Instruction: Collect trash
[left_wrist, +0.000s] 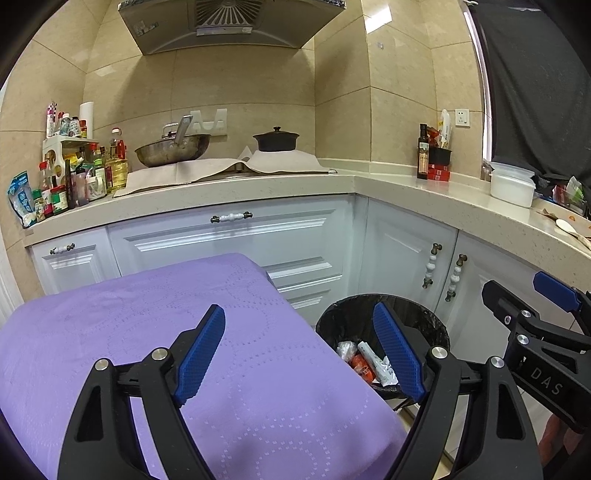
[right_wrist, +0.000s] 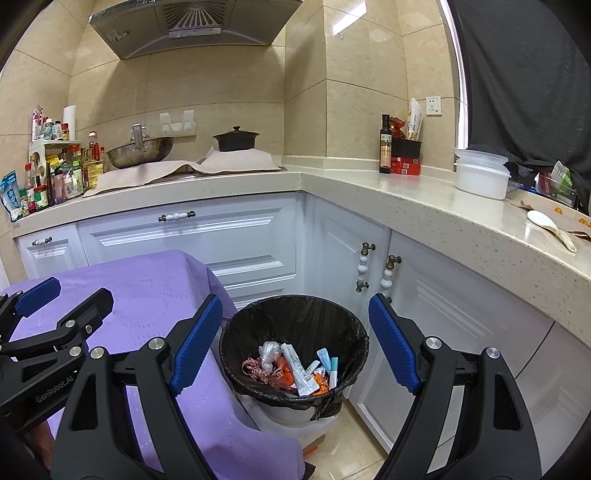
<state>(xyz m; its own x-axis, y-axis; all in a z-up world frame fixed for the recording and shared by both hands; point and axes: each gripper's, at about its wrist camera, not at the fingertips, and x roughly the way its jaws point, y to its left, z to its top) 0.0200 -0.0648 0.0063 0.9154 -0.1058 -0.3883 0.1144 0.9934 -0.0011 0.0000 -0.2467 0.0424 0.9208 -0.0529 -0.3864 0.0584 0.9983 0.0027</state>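
Note:
A white trash bin with a black liner (right_wrist: 295, 325) stands on the floor by the corner cabinets; it also shows in the left wrist view (left_wrist: 369, 314). Inside lie several pieces of trash (right_wrist: 295, 369): wrappers, a white tube, orange scraps, a ribbon. My right gripper (right_wrist: 295, 343) is open and empty, held above the bin. My left gripper (left_wrist: 299, 350) is open and empty, over the right edge of a table with a purple cloth (left_wrist: 147, 332). The right gripper shows at the right in the left wrist view (left_wrist: 524, 299).
The purple-covered table (right_wrist: 155, 295) stands left of the bin. White cabinets (right_wrist: 192, 236) and an L-shaped counter (right_wrist: 369, 188) lie behind, with a wok (right_wrist: 140, 149), a black pot (right_wrist: 236, 140), bottles (right_wrist: 55, 177), a white container (right_wrist: 480, 173) and a spoon (right_wrist: 550, 227).

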